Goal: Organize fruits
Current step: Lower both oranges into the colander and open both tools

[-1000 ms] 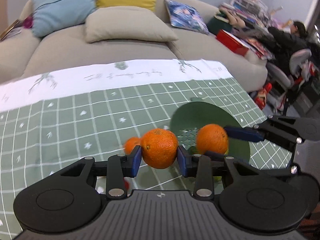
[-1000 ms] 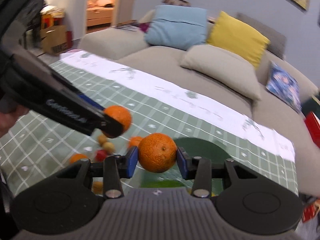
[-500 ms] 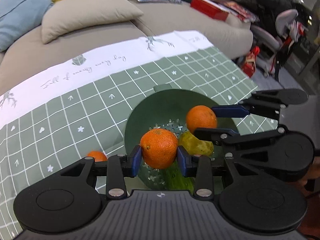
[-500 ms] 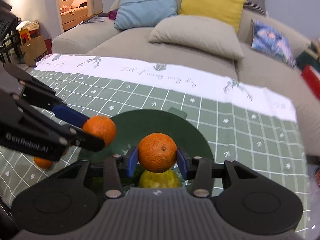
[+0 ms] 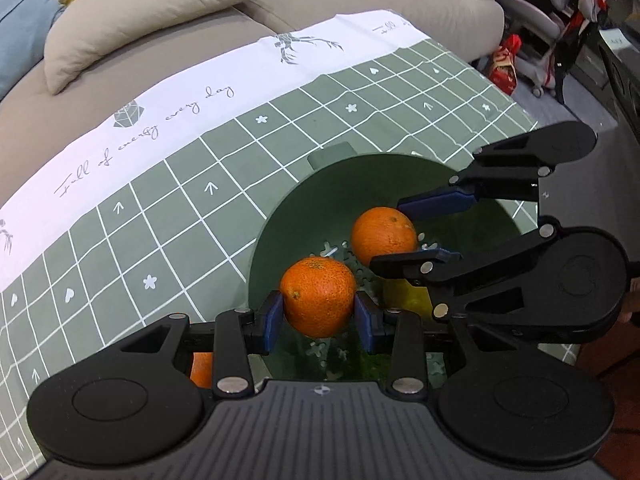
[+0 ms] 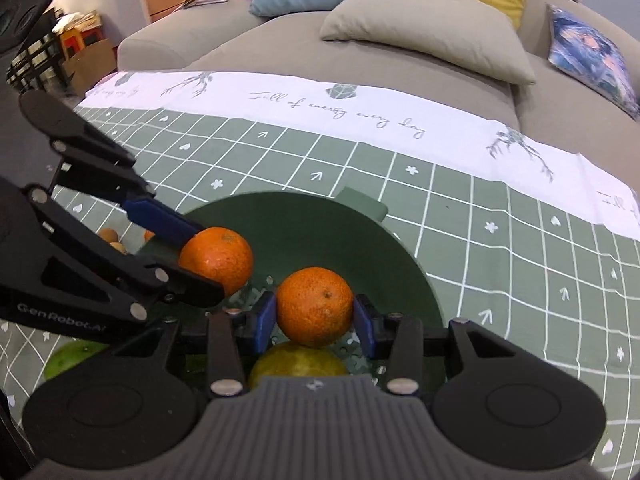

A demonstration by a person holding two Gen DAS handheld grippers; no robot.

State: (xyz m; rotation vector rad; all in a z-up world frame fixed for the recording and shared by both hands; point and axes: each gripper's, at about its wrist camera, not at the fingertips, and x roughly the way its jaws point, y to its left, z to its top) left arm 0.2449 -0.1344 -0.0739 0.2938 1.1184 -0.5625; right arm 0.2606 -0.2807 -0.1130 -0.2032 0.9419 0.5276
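Both grippers, left (image 5: 319, 315) and right (image 6: 315, 318), now over green bowl (image 5: 288, 216), previously short of it; fingers clamped on one orange each.

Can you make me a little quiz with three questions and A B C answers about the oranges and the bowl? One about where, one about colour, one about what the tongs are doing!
1. Where are the two held oranges?
A. Over the green bowl
B. On the sofa
C. On the floor

2. What colour are the pads of the tongs?
A. Red
B. Blue
C. Yellow

3. What are the left tongs doing?
A. Hanging open and empty
B. Squeezing an orange
C. Holding a cushion

Answers:
1 A: the left orange and the right orange both hang above the bowl's inside, the right one just over a yellow-green fruit.
2 B: the pads beside each orange are blue.
3 B: the pads press on both sides of the left orange; the right tongs grip theirs the same way.
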